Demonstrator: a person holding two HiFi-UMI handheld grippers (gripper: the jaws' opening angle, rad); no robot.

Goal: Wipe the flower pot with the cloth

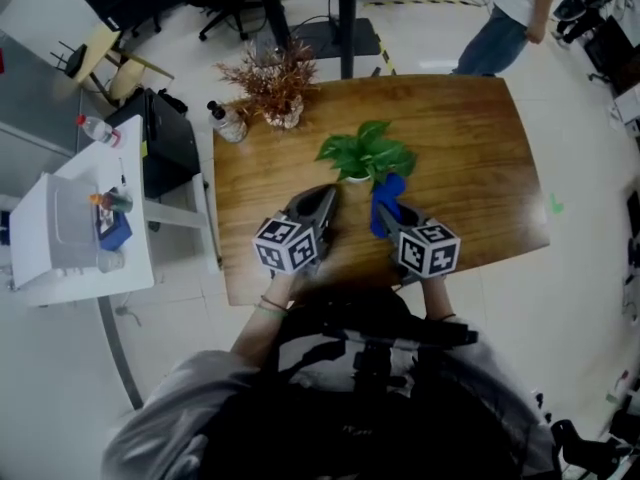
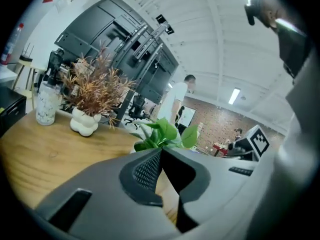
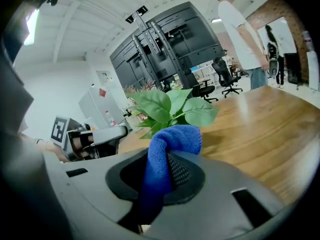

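**Here, the cloth (image 1: 386, 200) sits pinched in the right tool (image 1: 388, 211), close by the flower pot (image 1: 357, 179)**

Furthest left, off the desk (image 1: 480, 168), stands a white side table (image 1: 60, 238) with small items on it. A black box (image 1: 165, 143) stands on the floor between that table and the desk's left edge. On the desk's far left corner is a clear bottle (image 1: 228, 121). Just right of it is a white vase (image 1: 283, 113) of dried reddish-brown stems (image 1: 272, 76).

The left tool (image 1: 326, 193) lies low over the near part of the desk, pointing away from the person. In the left gripper view its jaws meet at the tips with nothing between them, and only wood grain shows through the gap lower down. The green leaves (image 1: 365, 151) rise just beyond those tips.

The flower pot is small and white and stands upright near the middle of the desk. It is mostly hidden under its own leaves, just ahead of both tools and between their lines.

To its right, the right tool's jaws are closed on the blue cloth. The cloth stands up as a folded hump between them and hangs down below. From the head view, the cloth's upper end is just beside the pot's right side, and whether it touches cannot be made out.

At the far right, beyond the desk, a person (image 1: 505, 18) in a white top and jeans stands on the pale floor.
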